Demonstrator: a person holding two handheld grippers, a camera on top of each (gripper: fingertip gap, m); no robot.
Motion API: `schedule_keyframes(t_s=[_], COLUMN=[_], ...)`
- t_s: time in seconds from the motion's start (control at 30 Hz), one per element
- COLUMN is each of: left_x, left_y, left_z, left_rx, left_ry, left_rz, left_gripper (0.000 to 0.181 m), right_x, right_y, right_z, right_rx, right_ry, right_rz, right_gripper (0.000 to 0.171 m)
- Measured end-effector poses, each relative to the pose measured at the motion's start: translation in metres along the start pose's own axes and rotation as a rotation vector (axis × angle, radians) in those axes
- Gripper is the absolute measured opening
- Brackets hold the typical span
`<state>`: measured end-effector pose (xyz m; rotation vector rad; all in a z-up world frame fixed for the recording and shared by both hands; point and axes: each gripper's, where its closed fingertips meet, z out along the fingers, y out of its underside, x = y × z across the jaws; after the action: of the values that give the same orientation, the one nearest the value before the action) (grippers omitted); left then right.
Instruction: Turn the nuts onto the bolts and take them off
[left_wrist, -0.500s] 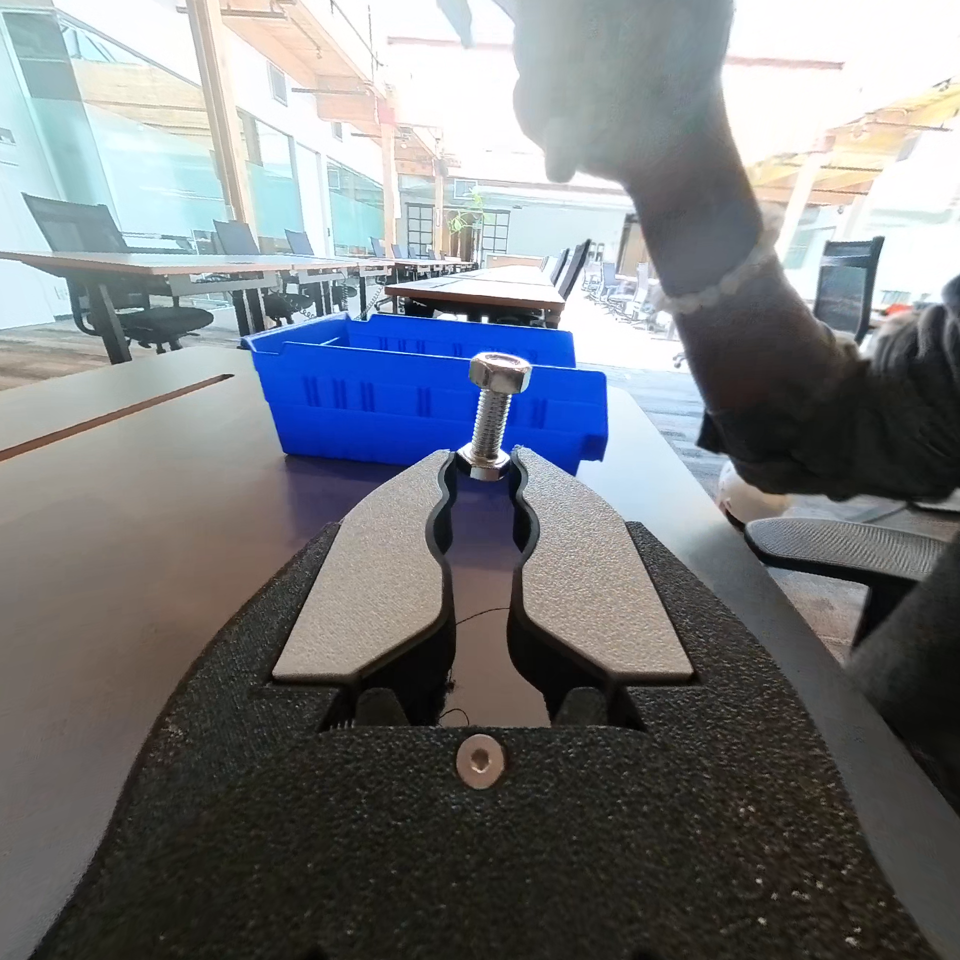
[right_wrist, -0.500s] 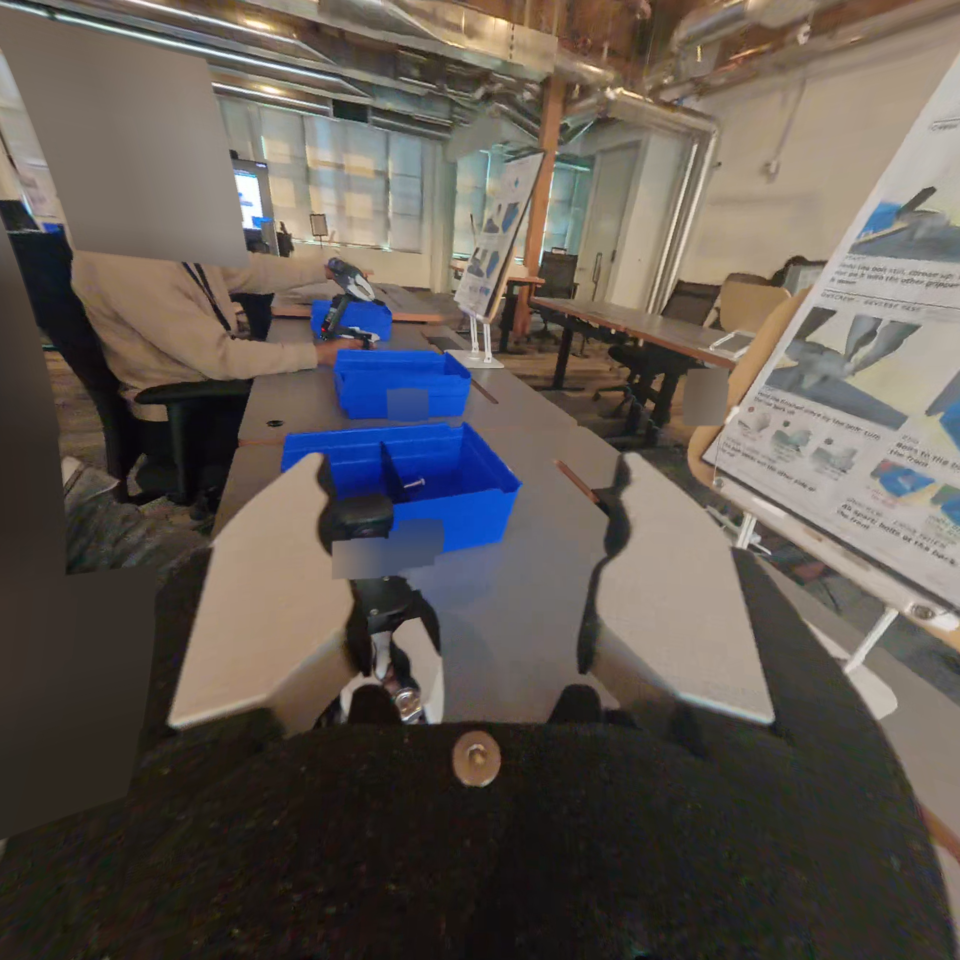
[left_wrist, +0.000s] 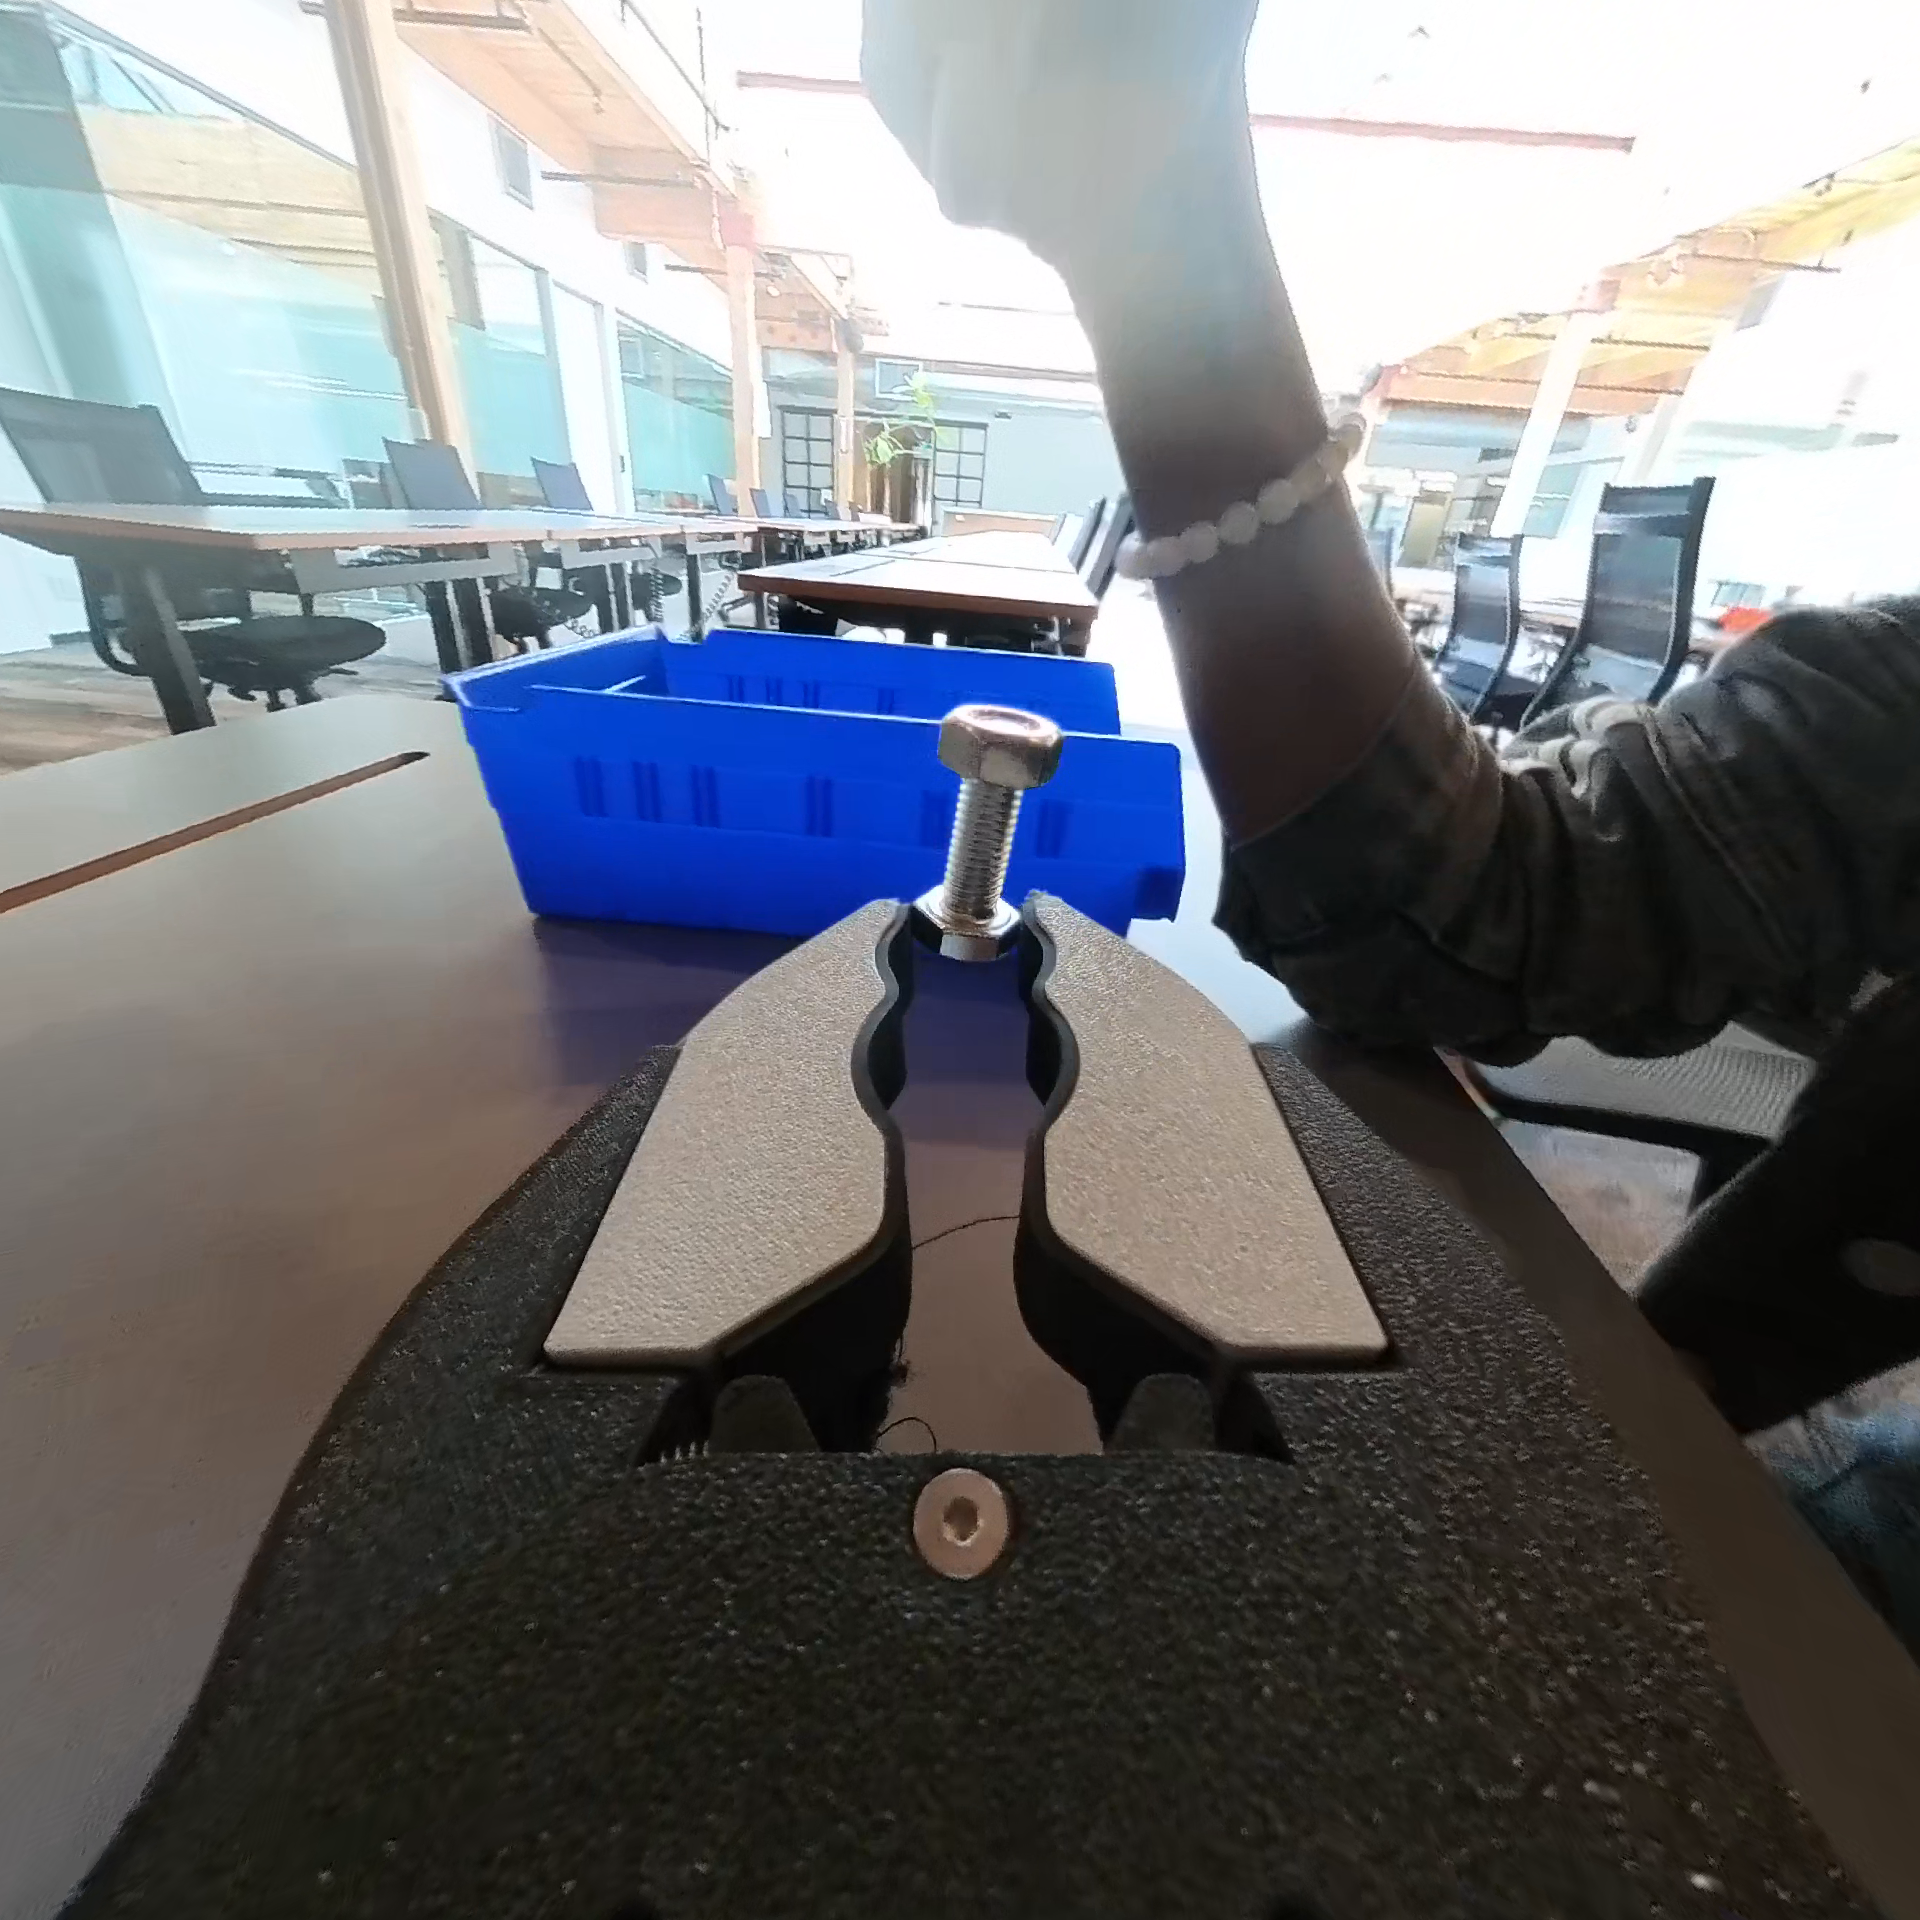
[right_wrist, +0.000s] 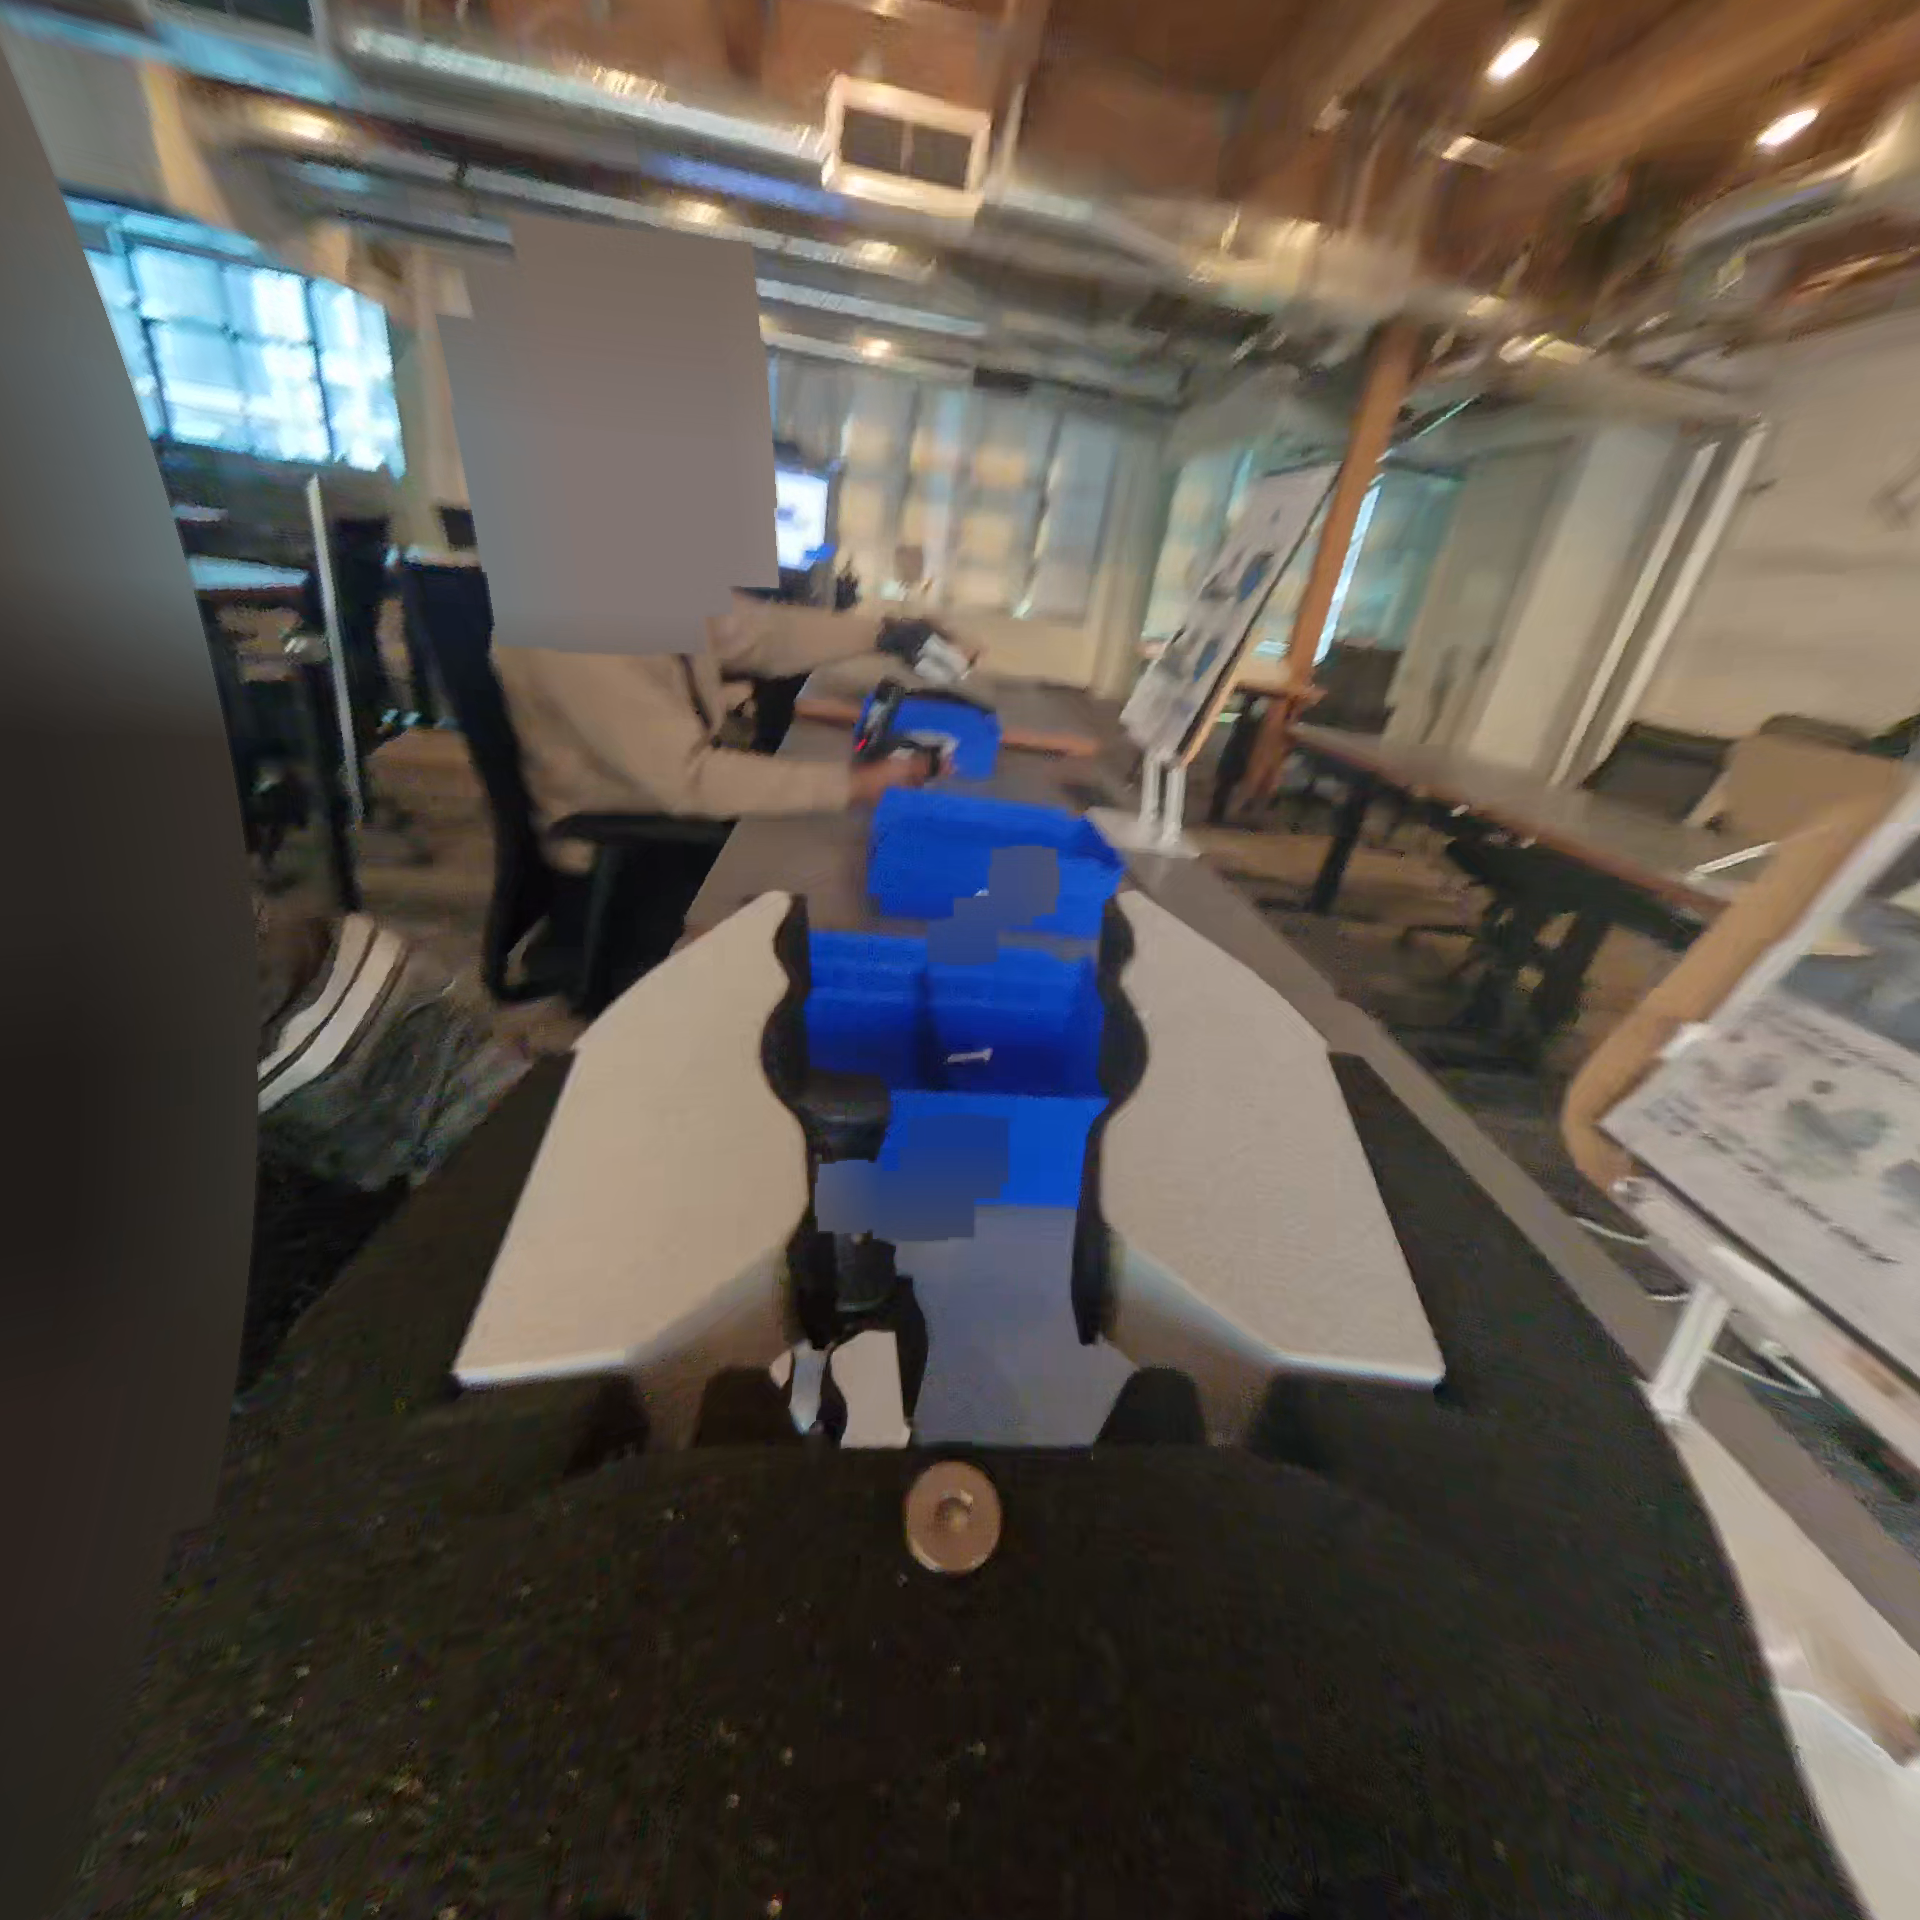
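My left gripper (left_wrist: 966, 927) is shut on a silver nut (left_wrist: 962, 935) pinched between its fingertips. A silver bolt (left_wrist: 982, 821) stands upright in the nut, hex head on top, just above the dark table (left_wrist: 260, 1039). My right gripper (right_wrist: 951, 1039) is open and empty, held high over the table; the right wrist view is blurred by motion. Between its fingers shows a divided blue bin (right_wrist: 997, 1029) with a small bolt (right_wrist: 966, 1058) lying in it. The same bin (left_wrist: 727, 831) stands right behind the held bolt in the left wrist view.
A person's forearm (left_wrist: 1247, 623) with a bead bracelet rises at the right of the bolt. More blue bins (right_wrist: 987, 862) line the table farther off, where another person (right_wrist: 644, 727) sits. A poster on a stand (right_wrist: 1787, 1091) is at the right. Tip to tip, the grippers are about 20 cm apart.
My right gripper's fingers have come closer together and its view has swung, now blurred. The forearm in the left wrist view has shifted slightly. The left gripper still holds the nut and bolt.
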<state>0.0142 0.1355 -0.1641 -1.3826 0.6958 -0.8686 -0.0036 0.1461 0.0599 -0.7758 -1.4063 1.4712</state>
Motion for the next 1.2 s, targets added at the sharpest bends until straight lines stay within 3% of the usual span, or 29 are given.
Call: schedule_keyframes(t_s=[0.1,0.27,0.4,0.53,0.93,1.2], left_x=[0.004,-0.001,0.002,0.008,0.013,0.002], left_y=[0.003,0.004,0.003,0.005,0.004,-0.001], left_z=[0.003,0.000,-0.001,-0.004,-0.015,-0.016], left_rx=[-0.022,-0.036,-0.030,-0.042,-0.052,-0.011], left_ry=[0.004,-0.007,0.028,0.087,0.208,0.110], left_rz=[0.016,0.011,-0.001,-0.008,-0.074,-0.046], left_gripper=[0.019,0.019,0.019,0.019,0.019,0.019], right_x=[-0.022,-0.053,-0.091,-0.080,-0.055,-0.048], right_y=[0.031,0.123,0.126,0.165,0.195,0.195], right_z=[0.019,0.008,0.010,-0.002,-0.009,-0.006], right_rx=[-0.155,-0.730,-0.696,-0.979,-1.106,-1.106], right_ry=[-0.146,-0.310,-0.529,-0.492,-0.456,-0.406], right_rz=[-0.081,-0.366,-0.350,-0.322,-0.273,-0.314], right_gripper=[0.017,0.035,0.031,0.034,0.029,0.017])
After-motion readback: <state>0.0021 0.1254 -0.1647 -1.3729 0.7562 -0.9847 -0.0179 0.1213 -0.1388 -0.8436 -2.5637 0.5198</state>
